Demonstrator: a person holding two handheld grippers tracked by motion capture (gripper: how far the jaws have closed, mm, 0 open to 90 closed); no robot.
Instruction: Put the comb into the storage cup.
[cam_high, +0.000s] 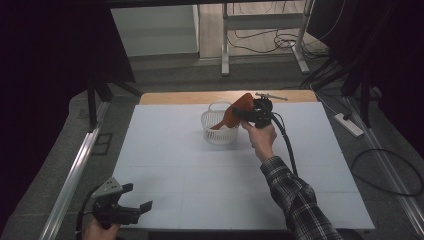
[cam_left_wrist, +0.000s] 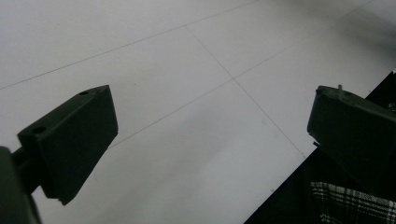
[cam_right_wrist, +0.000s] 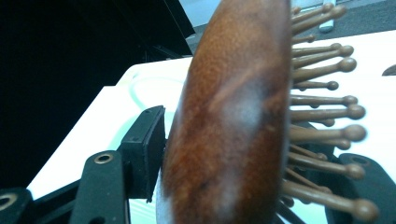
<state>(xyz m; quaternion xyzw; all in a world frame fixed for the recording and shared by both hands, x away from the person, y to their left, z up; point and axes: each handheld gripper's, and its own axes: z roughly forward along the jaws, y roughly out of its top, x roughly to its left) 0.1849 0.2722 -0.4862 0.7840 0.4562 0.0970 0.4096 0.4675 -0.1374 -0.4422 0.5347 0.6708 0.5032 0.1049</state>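
Observation:
A brown wooden hairbrush (cam_high: 235, 111) with round-tipped wooden pins is clamped in my right gripper (cam_high: 252, 113), held tilted over a white basket (cam_high: 218, 131) near the table's far edge; its handle points down into the basket. Up close in the right gripper view, the brush's back (cam_right_wrist: 229, 116) presses against one jaw and its pins face the other. My left gripper (cam_high: 136, 196) hovers at the near left corner of the white table (cam_high: 175, 165). Its jaws stand wide apart in the left gripper view, with bare table surface (cam_left_wrist: 187, 121) between them.
A metal tool (cam_high: 271, 95) lies on the wooden strip at the table's far edge. A power strip (cam_high: 349, 124) and cables are on the floor to the right. A metal rail (cam_high: 75, 172) runs along the left side.

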